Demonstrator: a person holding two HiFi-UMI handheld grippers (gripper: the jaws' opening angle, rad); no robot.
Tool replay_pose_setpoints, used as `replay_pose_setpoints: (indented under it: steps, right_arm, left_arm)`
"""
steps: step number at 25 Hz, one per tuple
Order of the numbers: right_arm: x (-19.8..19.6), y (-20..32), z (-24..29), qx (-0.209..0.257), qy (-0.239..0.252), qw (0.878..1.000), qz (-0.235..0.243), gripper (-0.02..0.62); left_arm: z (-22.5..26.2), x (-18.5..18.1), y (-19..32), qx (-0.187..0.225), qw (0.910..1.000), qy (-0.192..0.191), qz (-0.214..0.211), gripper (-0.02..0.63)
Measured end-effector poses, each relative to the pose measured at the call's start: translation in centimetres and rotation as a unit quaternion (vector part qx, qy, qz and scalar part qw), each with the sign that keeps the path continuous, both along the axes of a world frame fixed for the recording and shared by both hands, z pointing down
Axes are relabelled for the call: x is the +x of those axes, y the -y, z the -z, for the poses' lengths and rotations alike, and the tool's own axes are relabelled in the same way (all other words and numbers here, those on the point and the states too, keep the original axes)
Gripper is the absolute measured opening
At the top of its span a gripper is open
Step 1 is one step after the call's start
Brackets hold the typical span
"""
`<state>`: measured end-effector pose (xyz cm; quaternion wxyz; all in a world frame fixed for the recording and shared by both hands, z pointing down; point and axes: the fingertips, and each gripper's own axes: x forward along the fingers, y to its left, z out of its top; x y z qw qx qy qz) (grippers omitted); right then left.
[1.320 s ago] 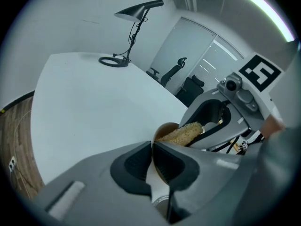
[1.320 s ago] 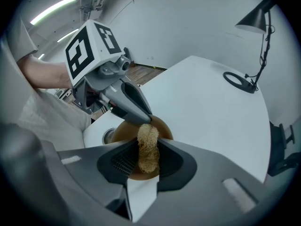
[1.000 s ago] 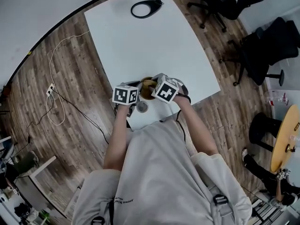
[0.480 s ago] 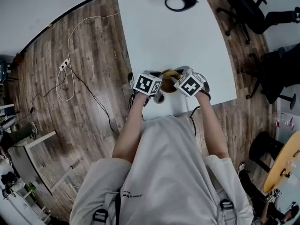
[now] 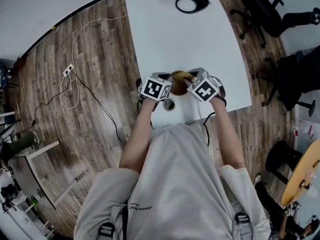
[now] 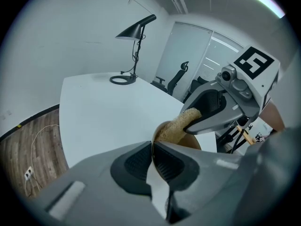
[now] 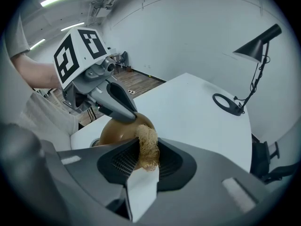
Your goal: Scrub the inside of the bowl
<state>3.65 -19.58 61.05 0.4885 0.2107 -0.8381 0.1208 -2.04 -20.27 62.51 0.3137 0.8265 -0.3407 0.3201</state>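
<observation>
Left gripper view: the left gripper (image 6: 152,146) is pinching the rim of the brown bowl (image 6: 192,143) between its jaws, the bowl lying just beyond their tips, the white table (image 6: 108,107) spreading behind. The right gripper (image 7: 147,143) is clamping a tan scrubber (image 7: 146,152) (coarse, fibrous), which is reaching into the bowl ahead of its jaws.

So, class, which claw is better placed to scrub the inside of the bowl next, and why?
Right. The right claw is shut on the scrubber, whose end reaches into the bowl. The left claw is shut on the bowl's rim, holding it steady.
</observation>
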Motion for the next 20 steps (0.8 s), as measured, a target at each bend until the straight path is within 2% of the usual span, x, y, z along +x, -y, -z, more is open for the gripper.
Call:
replay_pose_setpoints:
  steps: [11,20]
  right_arm:
    - [-0.3,0.0,1.0,0.012,0.006,1.0,-0.015,0.12]
    - [-1.7,-1.5,1.1,0.02,-0.003,1.0,0.0,0.12]
  left_arm:
    - [1.0,-3.1,1.8,0.037,0.9974,0.012,0.061,0.02]
    - [2.0,-4.8,2.7,0.06,0.9923,0.004,0.108,0.02]
